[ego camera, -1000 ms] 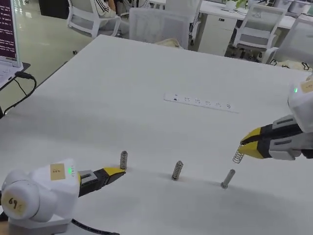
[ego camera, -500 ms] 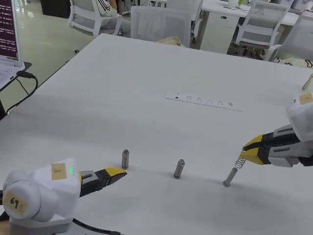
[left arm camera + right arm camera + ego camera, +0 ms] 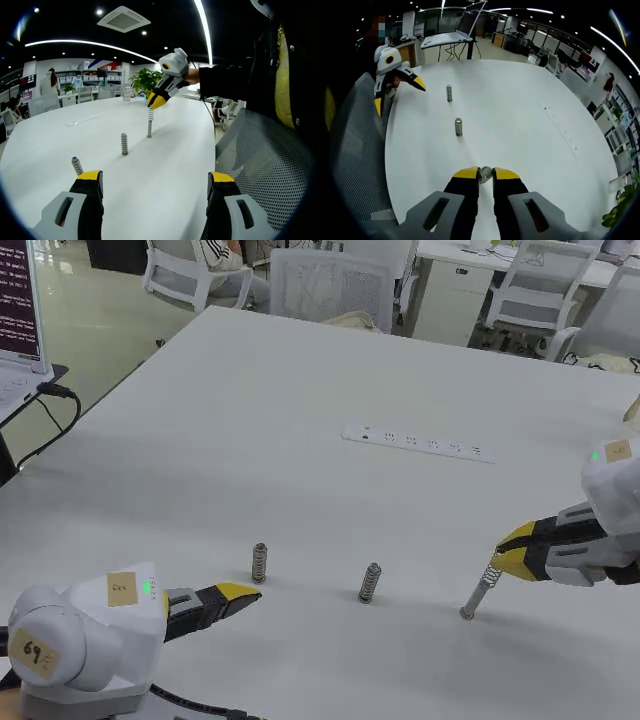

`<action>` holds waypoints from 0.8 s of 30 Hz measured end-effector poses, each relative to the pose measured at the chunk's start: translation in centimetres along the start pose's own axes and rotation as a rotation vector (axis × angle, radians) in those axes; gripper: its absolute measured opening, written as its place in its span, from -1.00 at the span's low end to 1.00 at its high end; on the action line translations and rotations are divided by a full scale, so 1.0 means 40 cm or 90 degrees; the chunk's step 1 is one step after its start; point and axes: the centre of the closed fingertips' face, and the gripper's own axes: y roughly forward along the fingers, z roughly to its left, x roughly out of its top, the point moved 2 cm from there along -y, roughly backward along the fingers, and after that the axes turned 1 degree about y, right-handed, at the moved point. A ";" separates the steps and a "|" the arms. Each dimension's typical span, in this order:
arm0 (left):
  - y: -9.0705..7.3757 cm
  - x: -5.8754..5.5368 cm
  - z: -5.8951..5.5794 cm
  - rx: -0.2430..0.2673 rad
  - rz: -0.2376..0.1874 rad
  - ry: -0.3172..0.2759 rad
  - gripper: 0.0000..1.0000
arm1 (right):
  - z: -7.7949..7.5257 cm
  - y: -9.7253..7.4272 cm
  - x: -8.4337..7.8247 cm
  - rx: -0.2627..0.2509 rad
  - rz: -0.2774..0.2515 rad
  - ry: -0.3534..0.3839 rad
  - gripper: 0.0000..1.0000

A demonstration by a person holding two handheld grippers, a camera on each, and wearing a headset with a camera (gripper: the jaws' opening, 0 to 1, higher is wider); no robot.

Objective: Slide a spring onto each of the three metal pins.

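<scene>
White office table (image 3: 300, 390), with a power strip (image 3: 420, 443) lying across its middle. Three pins stand in a row on the near side of the strip. Of these, the left pin (image 3: 260, 562) and the middle pin (image 3: 370, 582) each carry a spring. Below the strip's right end the right pin (image 3: 470, 605) leans. At its top sits the third spring (image 3: 491, 572), pinched in the narrow jaws of the right gripper (image 3: 503, 552). Nearer than the strip and well to its left, by the left pin, the left gripper (image 3: 245, 592) hovers. Its jaws are wide apart and hold nothing.
</scene>
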 end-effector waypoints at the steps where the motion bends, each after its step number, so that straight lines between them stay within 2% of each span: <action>1: 0.000 0.000 0.000 0.000 0.000 0.000 0.66 | -0.001 0.001 0.000 -0.001 0.000 -0.002 -0.86; 24: 0.001 0.001 -0.002 -0.002 0.003 0.001 0.62 | 0.004 0.040 -0.038 0.005 0.002 0.019 -0.86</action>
